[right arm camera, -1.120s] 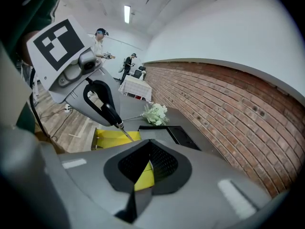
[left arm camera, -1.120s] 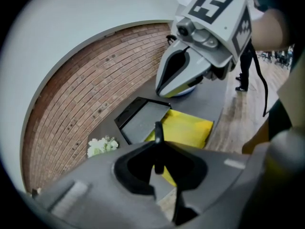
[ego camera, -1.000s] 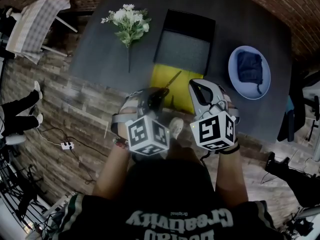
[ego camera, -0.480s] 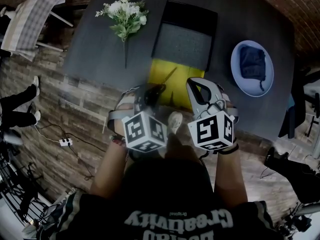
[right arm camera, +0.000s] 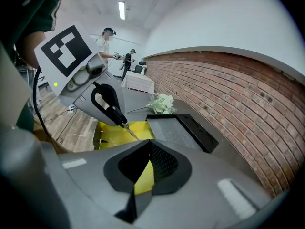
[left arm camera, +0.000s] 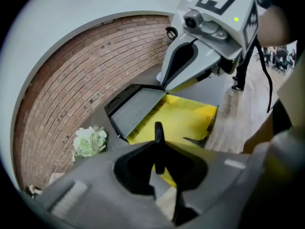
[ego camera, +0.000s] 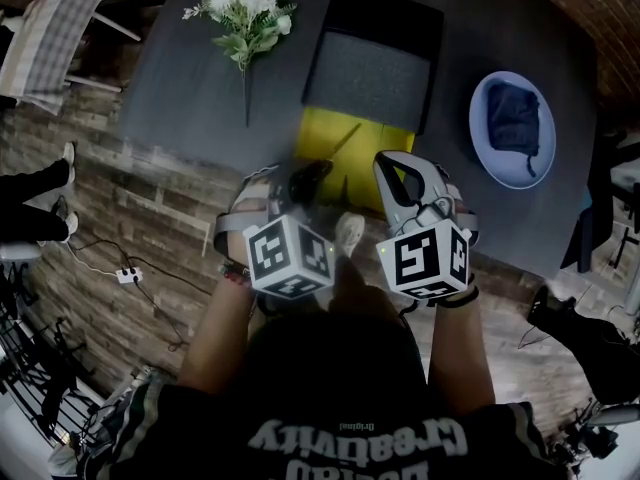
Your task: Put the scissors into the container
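My left gripper [left arm camera: 157,149] was closed on the scissors [left arm camera: 158,130]. In the left gripper view I saw their thin dark piece standing upright between the two jaws, pinched there. In the head view the black handle sat at the jaw tips and the thin blade pointed away from me, over the yellow container [ego camera: 375,158]. The scissors were not yet inside it, and I could not tell whether the blade tip touched it.

My right gripper [right arm camera: 148,146] was closed with nothing in it. Its jaw tips met, and only a little yellow showed through the small gap under them. It hung just beside the left one, on its right, with its tips over the near part of the same container.

The container lay open on the dark grey table [ego camera: 200,98], close to the edge on my side. A black tray with a grey inside [ego camera: 370,68] lay against its far side. To the left of this tray lay a bunch of white flowers [ego camera: 240,18]. To the right, well apart, stood a blue plate [ego camera: 512,180] with a dark cloth [ego camera: 510,123] on it.
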Tool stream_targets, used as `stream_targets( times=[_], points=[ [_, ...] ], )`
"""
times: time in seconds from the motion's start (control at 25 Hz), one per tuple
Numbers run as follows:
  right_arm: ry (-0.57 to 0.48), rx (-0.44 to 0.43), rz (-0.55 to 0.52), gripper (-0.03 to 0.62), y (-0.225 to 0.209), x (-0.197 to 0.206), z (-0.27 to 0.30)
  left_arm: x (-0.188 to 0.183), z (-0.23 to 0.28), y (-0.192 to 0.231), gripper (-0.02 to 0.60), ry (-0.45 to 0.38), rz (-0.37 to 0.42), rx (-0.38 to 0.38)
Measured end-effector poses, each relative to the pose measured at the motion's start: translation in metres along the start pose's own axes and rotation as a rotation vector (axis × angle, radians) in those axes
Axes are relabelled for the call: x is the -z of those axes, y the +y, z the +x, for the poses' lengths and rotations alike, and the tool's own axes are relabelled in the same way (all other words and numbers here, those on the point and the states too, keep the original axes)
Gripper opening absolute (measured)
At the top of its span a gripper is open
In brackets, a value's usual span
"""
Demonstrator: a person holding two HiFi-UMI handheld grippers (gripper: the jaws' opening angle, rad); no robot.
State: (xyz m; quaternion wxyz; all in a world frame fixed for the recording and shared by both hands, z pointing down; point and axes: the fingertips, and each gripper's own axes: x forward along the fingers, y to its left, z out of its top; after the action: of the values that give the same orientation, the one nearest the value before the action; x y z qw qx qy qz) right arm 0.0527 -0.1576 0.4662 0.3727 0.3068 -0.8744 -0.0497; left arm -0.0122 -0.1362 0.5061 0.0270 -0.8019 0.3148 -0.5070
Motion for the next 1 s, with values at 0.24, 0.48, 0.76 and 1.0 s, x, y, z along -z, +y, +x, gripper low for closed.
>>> stream_targets(
  times=[0.24,0.48,0.76,1.0],
  points=[
    [0.007,-0.015,0.012,0.006,0.008,0.007,0.008,0.003,0.011,0.000,0.049,0.001,-0.003,0.011],
    [0.021,-0.025,0.021,0.006,0.013,0.017,0.017,0.006,0.023,-0.001,0.051,0.004,-0.003,0.024],
    [0.032,-0.033,0.038,0.006,0.015,0.024,0.025,0.006,0.034,-0.002,0.051,0.009,0.003,0.047],
    [0.034,-0.041,0.044,0.006,0.018,0.027,0.032,0.008,0.043,-0.005,0.051,0.021,0.020,0.061]
  ],
)
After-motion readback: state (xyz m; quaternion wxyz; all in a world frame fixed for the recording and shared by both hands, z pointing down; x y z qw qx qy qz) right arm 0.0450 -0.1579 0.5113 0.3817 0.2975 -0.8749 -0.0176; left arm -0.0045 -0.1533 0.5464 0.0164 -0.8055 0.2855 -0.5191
